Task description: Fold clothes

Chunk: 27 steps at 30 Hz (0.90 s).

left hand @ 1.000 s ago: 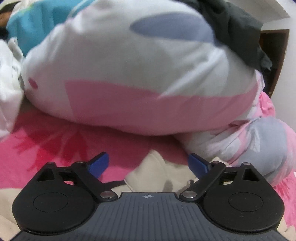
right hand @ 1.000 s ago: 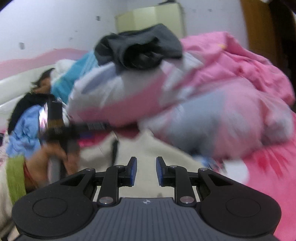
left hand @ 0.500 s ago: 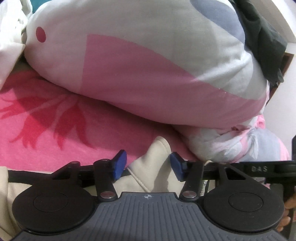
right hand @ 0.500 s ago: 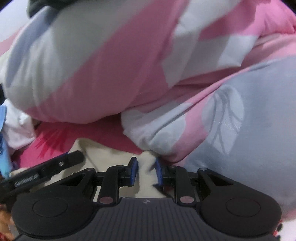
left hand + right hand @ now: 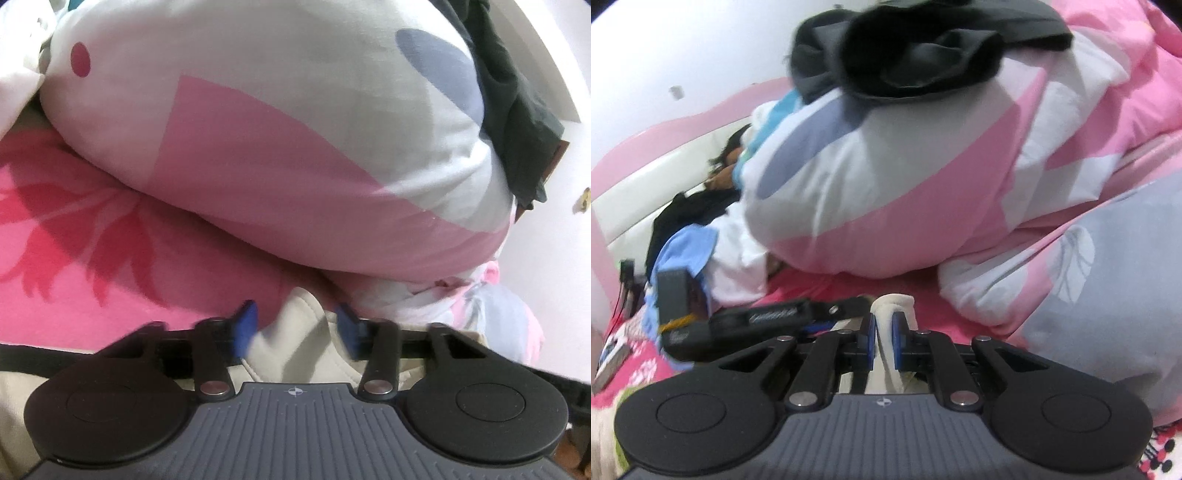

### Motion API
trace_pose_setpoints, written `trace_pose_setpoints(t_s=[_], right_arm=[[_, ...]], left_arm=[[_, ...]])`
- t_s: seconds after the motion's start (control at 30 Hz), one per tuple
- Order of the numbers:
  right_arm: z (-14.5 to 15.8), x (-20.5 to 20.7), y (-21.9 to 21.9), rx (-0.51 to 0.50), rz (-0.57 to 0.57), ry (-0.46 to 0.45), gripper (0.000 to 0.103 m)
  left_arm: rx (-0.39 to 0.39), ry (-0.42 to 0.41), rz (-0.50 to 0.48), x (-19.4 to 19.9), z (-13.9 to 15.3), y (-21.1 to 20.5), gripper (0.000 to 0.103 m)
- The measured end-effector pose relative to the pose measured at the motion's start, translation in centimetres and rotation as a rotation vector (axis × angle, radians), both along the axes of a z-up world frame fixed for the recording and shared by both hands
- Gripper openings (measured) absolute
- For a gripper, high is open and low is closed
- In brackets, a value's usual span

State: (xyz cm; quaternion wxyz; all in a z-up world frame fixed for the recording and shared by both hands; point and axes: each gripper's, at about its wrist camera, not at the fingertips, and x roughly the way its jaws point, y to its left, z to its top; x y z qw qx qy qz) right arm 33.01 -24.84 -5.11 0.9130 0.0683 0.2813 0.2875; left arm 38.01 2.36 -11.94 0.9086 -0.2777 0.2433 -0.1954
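Right gripper point(image 5: 883, 341) is pinching a bunched fold of the cream garment point(image 5: 892, 306) on the pink bedsheet point(image 5: 74, 266). Left gripper point(image 5: 295, 328) is straddling its edge, jaws partly open, gripping nothing. Risk: cloth snagging under the pillow point(image 5: 277, 147), or slipping from the thin pinch.

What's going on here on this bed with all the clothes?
A person with two handheld grippers is working on a cream garment lying on the pink floral bedspread, in front of a big pink and white pillow. The right gripper is shut on a bunched edge of it. The left gripper sits open with the cloth between its blue pads, not yet pinched. A dark garment lies on top of the pillow.
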Motion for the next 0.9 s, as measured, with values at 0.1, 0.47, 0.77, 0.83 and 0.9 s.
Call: trace_pose_setpoints(t_s=[0.1,0.47,0.77,0.83,0.9], right_arm=[[0.3,-1.3,0.3,-0.046,0.017,-0.025,0.009],[0.3,-9.0,1.0,-0.341,0.092,-0.172,0.008],[-4.9,-12.8,3.2,-0.720,0.225,-0.290,0.004],[-5.4,-13.2,3.5,-0.768,0.242,-0.316,0.003],[-5.7,-13.5,3.7,-0.797,0.251,-0.332,0.003]], left_arm=[[0.027,-0.061,-0.017,-1.1,0.7,-0.4,0.013],[0.326,-0.236,-0.199,-10.4,5.4,-0.3,0.007],[0.374,-0.244,-0.301,-15.1,7.4,2.7,0.016],[0.308,-0.299,-0.248,-15.2,8.9,3.2,0.021],[0.289,-0.341,-0.201,-14.5,10.3,2.5,0.021]])
